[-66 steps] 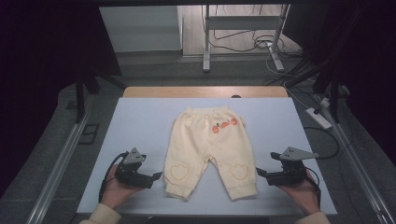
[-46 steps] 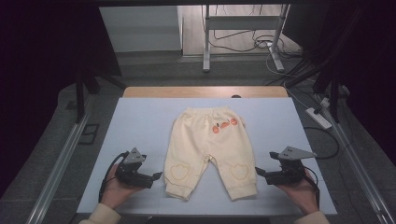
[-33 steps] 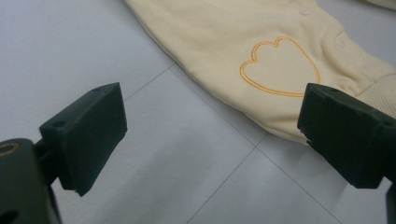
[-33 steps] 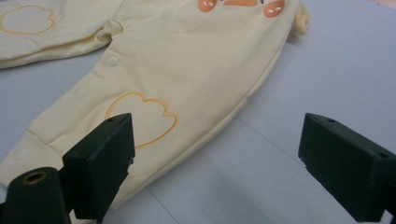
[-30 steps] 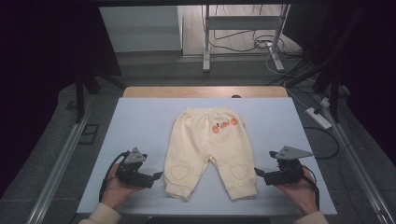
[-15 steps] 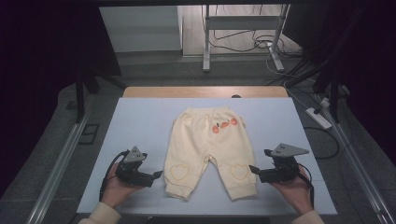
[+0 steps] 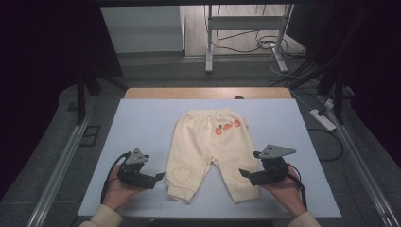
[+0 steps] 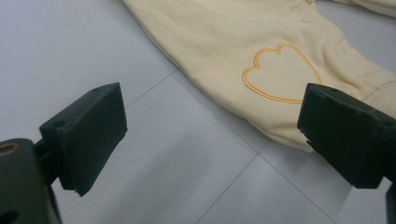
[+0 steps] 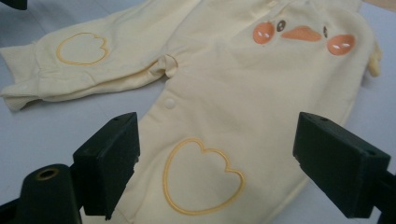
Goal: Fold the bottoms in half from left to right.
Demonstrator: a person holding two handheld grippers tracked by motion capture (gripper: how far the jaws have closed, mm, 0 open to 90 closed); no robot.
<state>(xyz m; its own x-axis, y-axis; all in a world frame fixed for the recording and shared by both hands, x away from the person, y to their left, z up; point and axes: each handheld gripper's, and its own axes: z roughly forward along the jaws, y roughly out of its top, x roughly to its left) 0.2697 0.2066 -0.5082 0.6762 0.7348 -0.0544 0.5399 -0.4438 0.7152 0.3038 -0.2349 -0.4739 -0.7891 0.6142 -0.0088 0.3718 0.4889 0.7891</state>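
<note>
- High view: the cream baby pants (image 7: 211, 153) lie flat in the middle of the pale blue table (image 7: 142, 127), waistband away from you, both leg cuffs toward you. Your left gripper (image 7: 158, 176) sits on the table just beside the cuff of the pants' left leg, and your right gripper (image 7: 244, 173) has its tips at the outer edge of the other leg. The two sit at unequal reach, so if you close both now, you risk lifting the pants skewed.
- Left gripper view: your jaws stand wide apart with nothing between them but bare table; the leg with its stitched heart patch (image 8: 280, 73) lies ahead and toward the right-hand jaw. Close here and I'd say you pinch air or just nick the hem. Push forward too low and the jaw may plough the fabric edge and ruck it up.
- Right gripper view: jaws again spread wide and holding nothing, hovering over the leg with the heart outline (image 9: 201, 176) right between them; the snap button (image 9: 169, 103) and orange duck face (image 9: 301, 33) lie beyond. Bite down from here and you likely grab only the top layer mid-leg, bunching the cloth. A grip that shallow could also slip once you lift.
</note>
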